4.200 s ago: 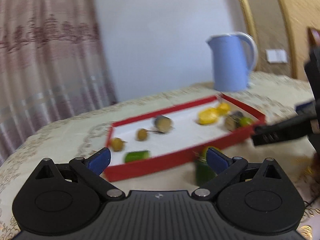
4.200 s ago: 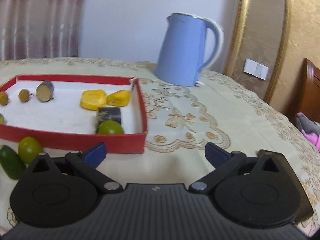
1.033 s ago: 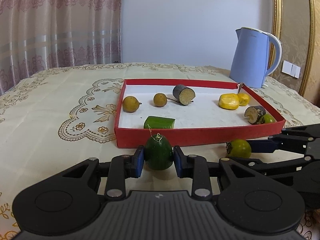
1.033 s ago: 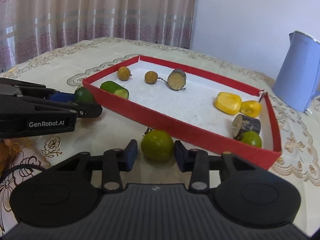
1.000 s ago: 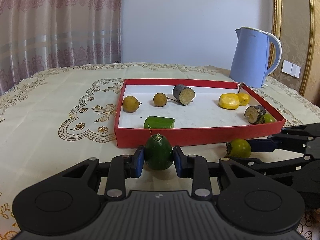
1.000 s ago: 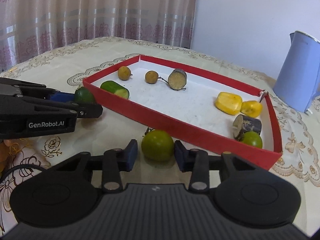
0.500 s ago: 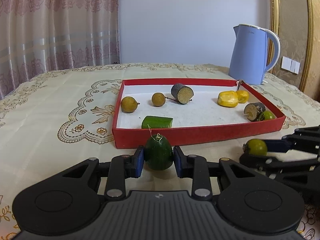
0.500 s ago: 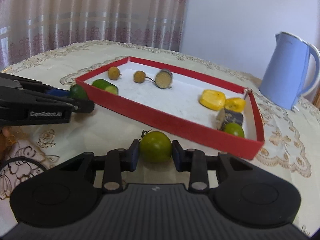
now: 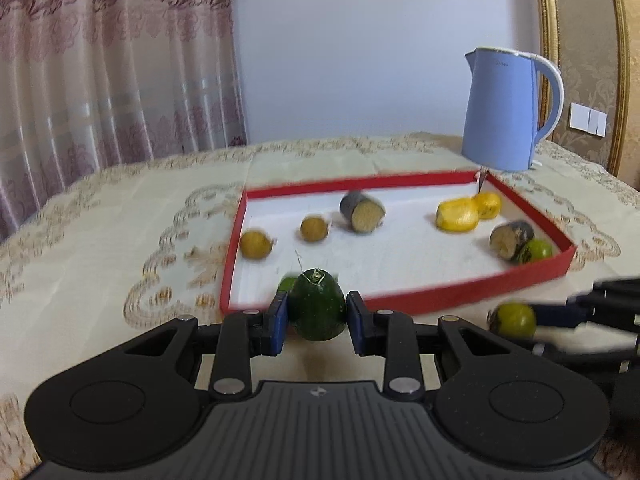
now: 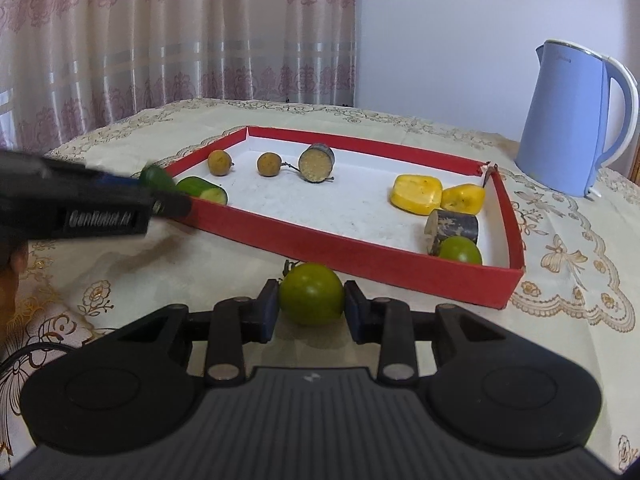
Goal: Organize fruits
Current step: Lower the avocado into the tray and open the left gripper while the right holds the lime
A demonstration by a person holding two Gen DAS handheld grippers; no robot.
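Note:
My left gripper [image 9: 317,322] is shut on a dark green, egg-shaped fruit [image 9: 316,304], held just above the near wall of the red tray [image 9: 472,292]. My right gripper [image 10: 311,312] is shut on a round green fruit [image 10: 312,292] in front of the tray [image 10: 360,248]. Each gripper also shows in the other's view: the right one with its fruit [image 9: 512,319], and the left one blurred with its fruit [image 10: 156,176]. Inside the tray lie two small brown fruits [image 10: 220,162], a cucumber piece [image 10: 202,189], two dark cane pieces [image 10: 316,162], two yellow pieces [image 10: 418,194] and a green fruit [image 10: 460,250].
A light blue kettle [image 9: 504,112] stands behind the tray's far right corner, also seen in the right wrist view [image 10: 572,120]. An embroidered cream cloth [image 10: 580,264] covers the table. Curtains hang behind, and part of a hand [image 10: 10,268] shows at the left edge.
The right jaws closed onto the round green fruit. My left gripper rose with the dark green fruit and moved towards the tray, so the fruit now overlaps the near wall.

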